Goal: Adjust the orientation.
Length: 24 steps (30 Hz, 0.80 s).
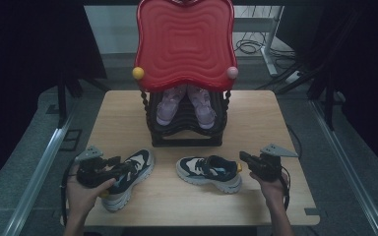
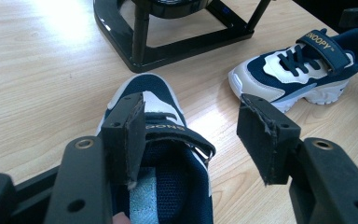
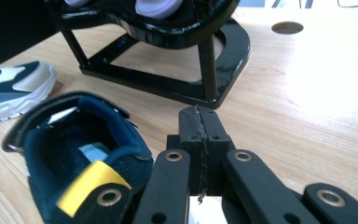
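Observation:
Two navy-and-white children's sneakers lie on the wooden table. My left gripper (image 1: 124, 167) is open over the left sneaker (image 1: 128, 182). In the left gripper view, one pad (image 2: 131, 133) hangs above that sneaker's (image 2: 156, 93) opening and the other pad (image 2: 261, 140) stands outside it, with the strap between them. My right gripper (image 1: 242, 157) is shut on nothing, just behind the heel of the right sneaker (image 1: 209, 172). In the right gripper view, the shut jaws (image 3: 200, 126) sit beside this sneaker's (image 3: 74, 144) collar and yellow heel tab.
A black shoe rack (image 1: 187, 135) stands mid-table behind the sneakers, holding a pair of purple shoes (image 1: 170, 105) under a red wavy top (image 1: 184, 44). Its base (image 3: 168, 79) is close ahead of the right gripper. Bare table (image 1: 266, 123) lies on both sides.

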{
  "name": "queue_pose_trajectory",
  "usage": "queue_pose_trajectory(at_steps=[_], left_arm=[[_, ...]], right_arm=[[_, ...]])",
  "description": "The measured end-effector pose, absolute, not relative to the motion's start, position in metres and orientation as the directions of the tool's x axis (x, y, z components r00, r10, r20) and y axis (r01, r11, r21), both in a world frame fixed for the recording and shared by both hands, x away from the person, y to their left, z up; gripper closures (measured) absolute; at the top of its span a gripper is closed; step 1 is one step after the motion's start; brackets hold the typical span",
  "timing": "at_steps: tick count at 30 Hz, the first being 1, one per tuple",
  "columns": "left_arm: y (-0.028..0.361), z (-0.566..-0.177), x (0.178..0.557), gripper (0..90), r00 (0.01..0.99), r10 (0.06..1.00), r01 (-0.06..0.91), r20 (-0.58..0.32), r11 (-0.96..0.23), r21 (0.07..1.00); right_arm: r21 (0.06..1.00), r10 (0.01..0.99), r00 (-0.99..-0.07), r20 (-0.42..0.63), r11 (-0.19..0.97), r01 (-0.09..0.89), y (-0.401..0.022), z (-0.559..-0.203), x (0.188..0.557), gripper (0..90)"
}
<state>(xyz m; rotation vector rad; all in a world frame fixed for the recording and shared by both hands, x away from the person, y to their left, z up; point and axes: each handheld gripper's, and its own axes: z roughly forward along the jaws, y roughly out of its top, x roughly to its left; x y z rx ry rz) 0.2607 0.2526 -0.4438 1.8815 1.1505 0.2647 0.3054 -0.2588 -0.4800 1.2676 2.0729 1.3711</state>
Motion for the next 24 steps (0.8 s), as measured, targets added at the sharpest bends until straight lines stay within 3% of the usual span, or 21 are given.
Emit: queue_pose_trajectory(at_steps=[24], left_arm=[[0.254, -0.443, 0.260, 42.1, 0.546, 0.800, 0.609, -0.249, -0.175, 0.773]], right_arm=[[0.827, 0.753, -0.640, 0.151, 0.258, 0.499, -0.250, -0.496, 0.305, 89.7]])
